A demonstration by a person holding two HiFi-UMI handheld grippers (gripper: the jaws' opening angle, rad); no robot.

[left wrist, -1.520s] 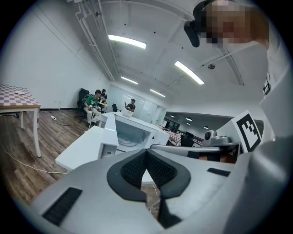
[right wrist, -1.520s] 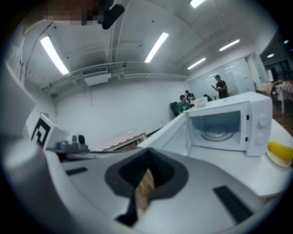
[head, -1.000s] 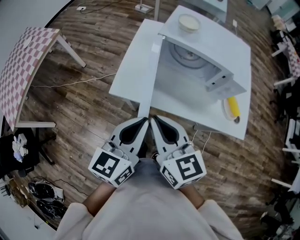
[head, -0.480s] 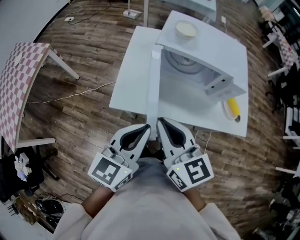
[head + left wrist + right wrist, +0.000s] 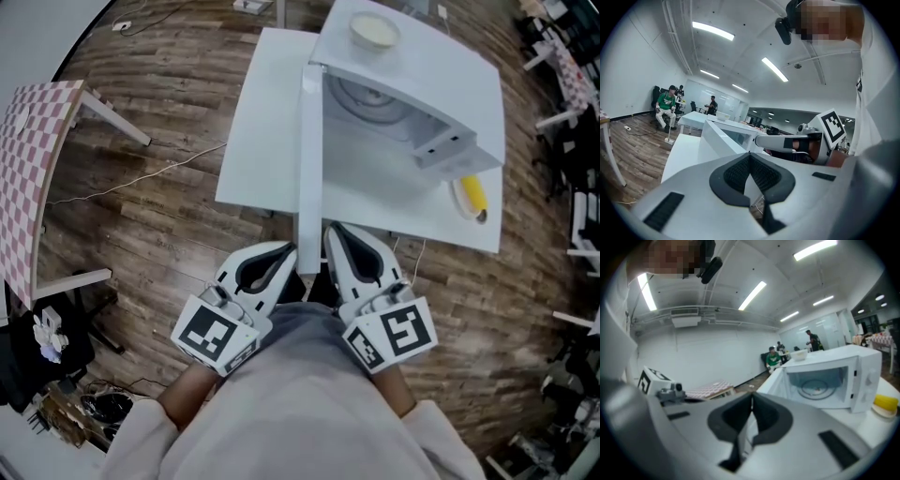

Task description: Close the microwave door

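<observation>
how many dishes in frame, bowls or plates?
2: a bowl on top of the microwave, and a plate holding a banana on the table to its right. More could be hidden.

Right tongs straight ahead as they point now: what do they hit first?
Most likely the open microwave door, on its inner side near the free edge; the right tongs angle slightly toward it. Depth is hard to judge.

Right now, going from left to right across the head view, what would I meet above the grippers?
checkered table → open microwave door → microwave → banana
</observation>
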